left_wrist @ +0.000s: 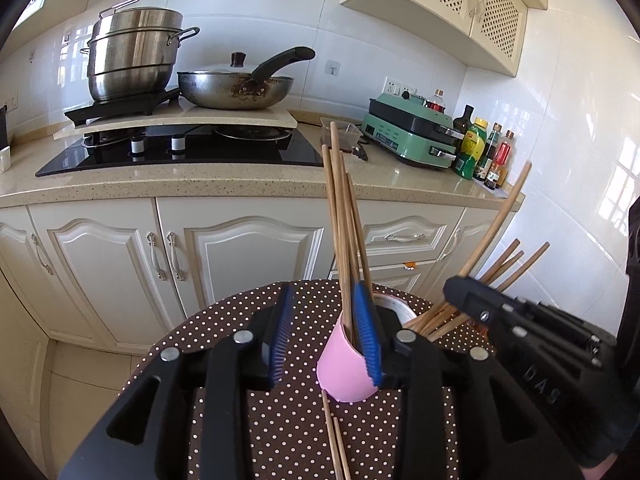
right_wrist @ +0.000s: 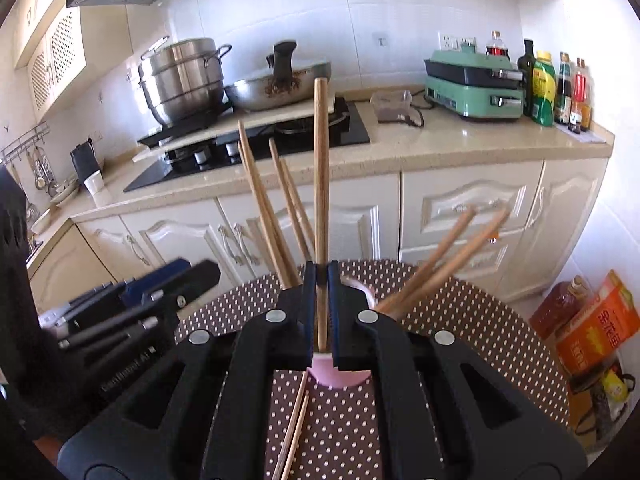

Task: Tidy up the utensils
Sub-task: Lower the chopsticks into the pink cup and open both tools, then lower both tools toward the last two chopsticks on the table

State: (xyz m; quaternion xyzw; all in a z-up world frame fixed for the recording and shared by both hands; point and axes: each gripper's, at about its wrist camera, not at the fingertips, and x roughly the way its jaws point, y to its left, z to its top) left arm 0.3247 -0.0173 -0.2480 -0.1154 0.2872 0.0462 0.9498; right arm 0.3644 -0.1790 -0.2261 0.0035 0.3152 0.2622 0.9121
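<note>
The left gripper (left_wrist: 326,336) stood wide, its right blue finger (left_wrist: 367,336) touching the rim of the pink cup (left_wrist: 340,372) on the polka-dot table (left_wrist: 288,420). Several chopsticks (left_wrist: 342,220) stood upright in the cup. The right gripper (right_wrist: 321,312) was clamped narrow on a single upright chopstick (right_wrist: 321,184) above the cup. Two loose chopsticks (right_wrist: 294,432) lay on the table at 6 o'clock from the cup. More chopsticks (right_wrist: 436,264) leaned out at 2 o'clock.
</note>
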